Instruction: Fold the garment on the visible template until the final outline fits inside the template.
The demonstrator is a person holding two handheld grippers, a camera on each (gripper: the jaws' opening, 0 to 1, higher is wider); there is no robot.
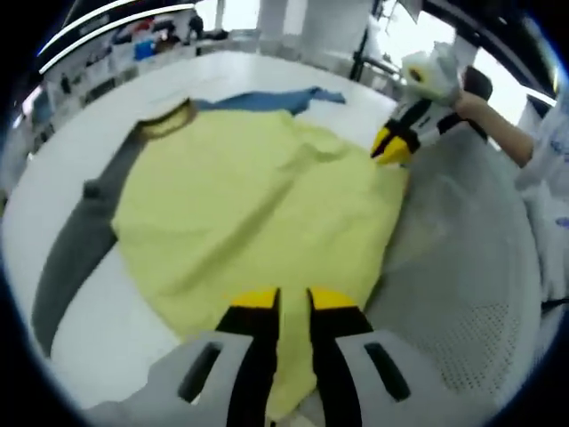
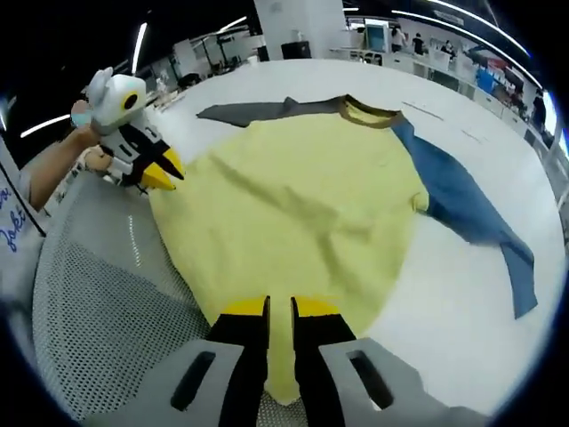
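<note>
A yellow shirt (image 1: 258,196) (image 2: 302,196) lies spread flat on the white table, collar (image 1: 164,120) at the far end. It has one grey sleeve (image 1: 80,240) (image 2: 258,111) and one blue sleeve (image 1: 267,100) (image 2: 471,205). Its near hem overlaps a grey perforated template mat (image 1: 462,267) (image 2: 107,294). My left gripper (image 1: 295,298) (image 2: 164,173) is shut on one hem corner, with yellow cloth between the jaws. At the other hem corner my right gripper (image 2: 280,307) (image 1: 387,151) is shut on the cloth too.
The white table (image 1: 98,329) (image 2: 462,320) runs on beyond both sleeves. A person's hand (image 1: 480,107) (image 2: 62,169) holds each gripper over the mat. Shelves and benches (image 1: 133,44) stand in the background beyond the table's far edge.
</note>
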